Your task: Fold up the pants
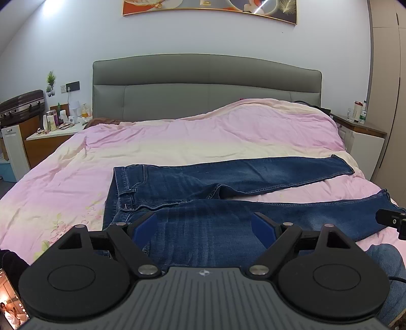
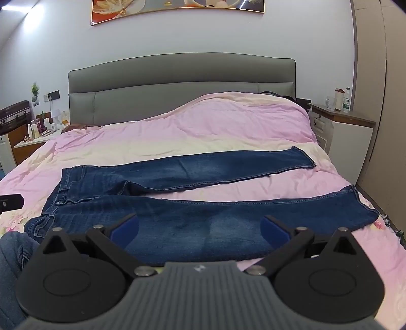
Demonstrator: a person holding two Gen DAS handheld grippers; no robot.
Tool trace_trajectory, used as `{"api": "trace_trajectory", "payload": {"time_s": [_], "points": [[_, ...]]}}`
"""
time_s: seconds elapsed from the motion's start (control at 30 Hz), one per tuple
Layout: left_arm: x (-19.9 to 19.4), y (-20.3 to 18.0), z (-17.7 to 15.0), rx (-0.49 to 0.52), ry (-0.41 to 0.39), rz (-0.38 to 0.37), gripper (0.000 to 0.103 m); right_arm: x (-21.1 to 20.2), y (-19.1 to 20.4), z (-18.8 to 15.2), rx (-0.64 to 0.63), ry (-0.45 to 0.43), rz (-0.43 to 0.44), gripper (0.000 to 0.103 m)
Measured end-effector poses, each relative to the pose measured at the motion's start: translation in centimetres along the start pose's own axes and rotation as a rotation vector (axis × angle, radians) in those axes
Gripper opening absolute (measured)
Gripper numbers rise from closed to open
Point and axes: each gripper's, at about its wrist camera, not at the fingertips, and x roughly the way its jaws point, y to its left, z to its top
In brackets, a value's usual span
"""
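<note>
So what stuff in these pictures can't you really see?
- Jeans: in the left wrist view, the open left gripper covers the near edge.
- Near leg hem: cut off by the right picture edge in that view.
- Bottles on the right nightstand: labels too small to read.
- Things on the left nightstand: too small and crowded.
- Wall picture: cut off by the top edge.

Blue jeans (image 1: pixel 203 182) flat on bed, unfolded, legs spread apart.
</note>
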Motion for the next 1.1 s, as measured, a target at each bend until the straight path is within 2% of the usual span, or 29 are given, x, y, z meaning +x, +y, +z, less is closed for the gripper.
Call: {"api": "trace_trajectory", "payload": {"time_s": [1.1], "points": [[-0.21, 0.26, 0.24, 0.003, 0.005, 0.023, 0.098, 0.16, 0.52, -0.67, -0.005, -0.001, 0.017, 0.098]]}}
